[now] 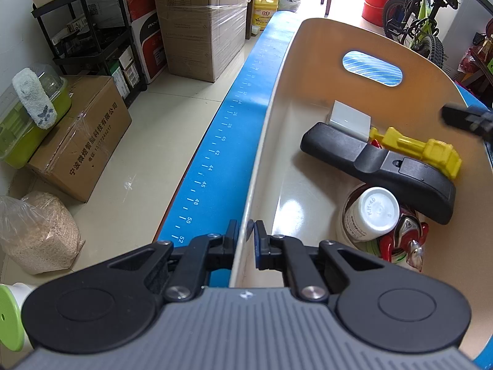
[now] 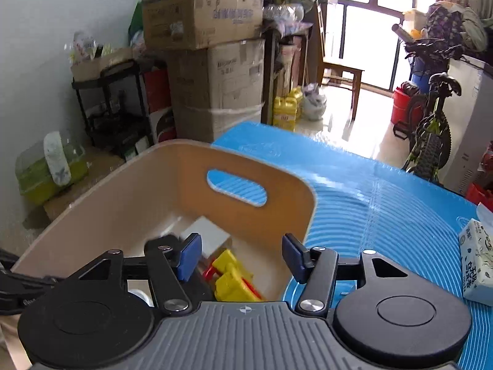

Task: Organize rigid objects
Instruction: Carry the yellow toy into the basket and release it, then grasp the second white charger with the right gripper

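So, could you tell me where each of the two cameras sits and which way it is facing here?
Left wrist: sits on the left gripper, looking steeply down along its fingers, shut on the near rim of the beige bin; its own fingers show.
Right wrist: sits on the right gripper, looking down into the bin from above its near edge; its jaws stand open with nothing between them.
Shared: the bin, the yellow toy, the white box, the blue mat; the right gripper's tip enters the left view.
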Motion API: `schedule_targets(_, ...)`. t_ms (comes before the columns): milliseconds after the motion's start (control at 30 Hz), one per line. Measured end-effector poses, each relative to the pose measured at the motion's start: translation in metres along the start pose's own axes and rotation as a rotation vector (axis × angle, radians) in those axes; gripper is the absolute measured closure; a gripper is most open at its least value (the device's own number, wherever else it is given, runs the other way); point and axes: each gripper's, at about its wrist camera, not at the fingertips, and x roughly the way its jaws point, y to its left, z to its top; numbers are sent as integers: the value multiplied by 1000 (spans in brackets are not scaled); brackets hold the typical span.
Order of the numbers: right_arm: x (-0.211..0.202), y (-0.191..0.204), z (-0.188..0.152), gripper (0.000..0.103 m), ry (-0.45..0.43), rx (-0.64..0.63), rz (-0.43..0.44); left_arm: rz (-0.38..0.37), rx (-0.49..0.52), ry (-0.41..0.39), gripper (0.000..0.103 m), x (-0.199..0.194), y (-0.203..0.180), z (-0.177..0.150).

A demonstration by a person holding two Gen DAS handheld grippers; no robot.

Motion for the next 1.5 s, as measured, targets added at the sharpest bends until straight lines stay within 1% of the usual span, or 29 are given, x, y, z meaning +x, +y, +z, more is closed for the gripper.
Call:
schedule_targets(100, -13, -18, 3, 33, -39, 14, -42, 0, 0, 0, 91, 0, 0, 0)
schedule_targets(200, -20, -42, 2, 28, -37, 27, -88, 0, 0, 0, 91, 0, 0, 0)
schedule_targets(300, -19, -67, -5, 26, -18, 48, -113, 1, 1, 0, 91, 0, 0, 0)
schedule_targets(367, -15, -80, -14, 25, -2, 35, -143, 0, 0, 0, 91, 0, 0, 0)
schedule_targets(500, 5, -99, -32, 25, 74, 45, -193, 1, 0, 0, 91, 0, 0, 0)
schedule_targets(667, 35, -109, -55, 24, 177, 38, -216, 1, 1, 0, 91, 0, 0, 0)
schedule_targets(733, 46, -108, -62, 24, 201, 39, -219, 0, -1, -1, 91, 0, 0, 0)
schedule_targets(900, 66, -107, -71, 24, 220, 75, -242, 1, 0, -1, 91, 0, 0, 0)
schedule_targets(1000, 75, -104, -73, 25, 218, 70, -256, 1, 1, -1, 91, 0, 0, 0)
schedule_targets(1100, 79, -99, -74, 28, 203, 63, -260, 1, 1, -1, 91, 0, 0, 0)
schedule_targets(1133, 79, -99, -73, 31, 198, 64, -256, 1, 1, -1, 91, 0, 0, 0)
schedule_targets(1200, 78, -96, -73, 43, 190, 63, -247, 1, 0, 0, 91, 0, 0, 0)
schedule_targets(1233, 78, -94, -74, 46, 186, 55, -252, 1, 1, -1, 91, 0, 0, 0)
schedule_targets(1367, 71, -91, -78, 48, 165, 32, -264, 1, 1, -1, 91, 0, 0, 0)
schedule_targets(1500, 57, -92, -77, 49, 129, 44, -274, 2, 1, -1, 91, 0, 0, -1)
